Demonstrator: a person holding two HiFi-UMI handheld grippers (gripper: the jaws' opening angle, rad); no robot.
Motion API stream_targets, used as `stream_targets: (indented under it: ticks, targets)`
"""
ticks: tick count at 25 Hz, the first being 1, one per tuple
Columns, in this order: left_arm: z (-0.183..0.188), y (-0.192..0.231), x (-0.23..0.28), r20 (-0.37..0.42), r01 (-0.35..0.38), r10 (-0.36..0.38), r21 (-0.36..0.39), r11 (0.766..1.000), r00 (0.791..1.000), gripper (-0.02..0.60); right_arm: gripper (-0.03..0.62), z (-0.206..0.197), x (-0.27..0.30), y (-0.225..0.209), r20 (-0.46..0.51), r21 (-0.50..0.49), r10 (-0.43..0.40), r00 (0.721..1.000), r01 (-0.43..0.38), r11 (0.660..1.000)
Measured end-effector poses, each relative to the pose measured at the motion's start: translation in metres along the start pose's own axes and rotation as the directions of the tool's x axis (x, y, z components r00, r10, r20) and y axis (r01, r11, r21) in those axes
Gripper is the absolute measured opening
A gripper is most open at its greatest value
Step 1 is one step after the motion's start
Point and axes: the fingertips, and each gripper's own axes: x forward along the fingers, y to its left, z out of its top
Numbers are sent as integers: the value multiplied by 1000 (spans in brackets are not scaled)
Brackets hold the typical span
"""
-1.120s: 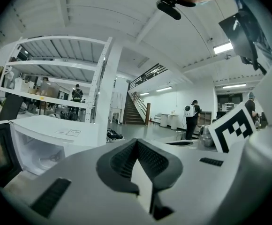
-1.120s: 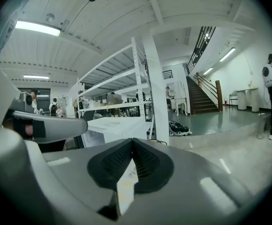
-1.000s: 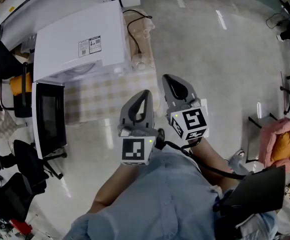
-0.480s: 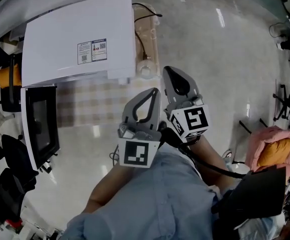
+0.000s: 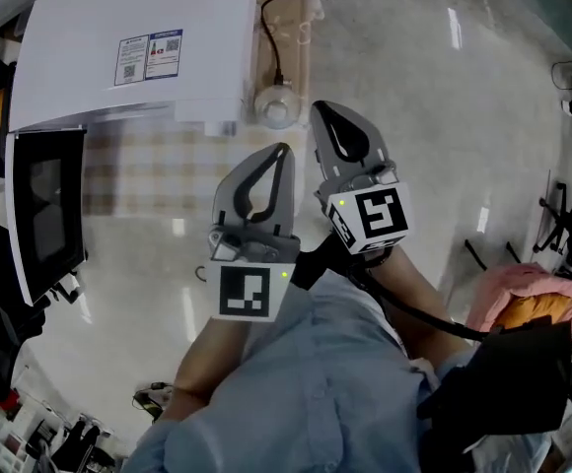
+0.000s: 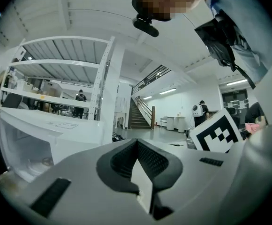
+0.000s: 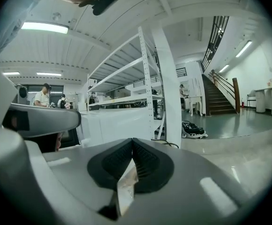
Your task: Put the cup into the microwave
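A white microwave [image 5: 138,42] stands on a checkered tablecloth [image 5: 148,170], and its dark door [image 5: 39,205] is swung open to the left. A pale round cup [image 5: 276,106] stands just right of the microwave, next to a black cable [image 5: 271,42]. My left gripper [image 5: 284,152] is shut and empty, just short of the cloth's near edge. Beside it on the right, my right gripper [image 5: 325,109] is also shut and empty, its tip close to the cup. In the left gripper view the left gripper [image 6: 136,142] faces the microwave's open cavity [image 6: 28,149]. The right gripper [image 7: 132,140] faces white shelving.
A shiny pale floor surrounds the table. Black office chairs [image 5: 0,323] stand at the left. A pink cushion on a chair [image 5: 528,308] is at the right. White shelving [image 7: 150,93] and a staircase [image 7: 218,97] lie beyond, with people far off.
Both grippers have moved forward toward the table and the cup. The microwave and its open door now sit nearer and higher left in the head view. Both stay shut.
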Motion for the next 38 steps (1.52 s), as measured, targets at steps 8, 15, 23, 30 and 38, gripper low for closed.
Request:
stream_targets:
  ticks: [8,15,23,30,38]
  targets:
    - [-31,2,-10,61,-205,207,-34,978,976,8,5,-48,-10,-5,-19,-17,115,993,-116,993]
    - [-59,9,-17,26,-296,298,-52,954,954,7,54,-82,1,-2,-70,-9,188,980,-189,982]
    - [-73,26,-16,-18,-336,336,-79,938,942,8,320,-101,26,8,-120,7,253,960,-254,967]
    - [-85,37,-24,-40,-363,360,-91,927,932,8,532,-135,55,23,-239,-30,336,911,-353,935]
    - [-93,52,-20,-63,-373,368,-106,922,928,8,534,-150,81,30,-305,-101,328,894,-373,922]
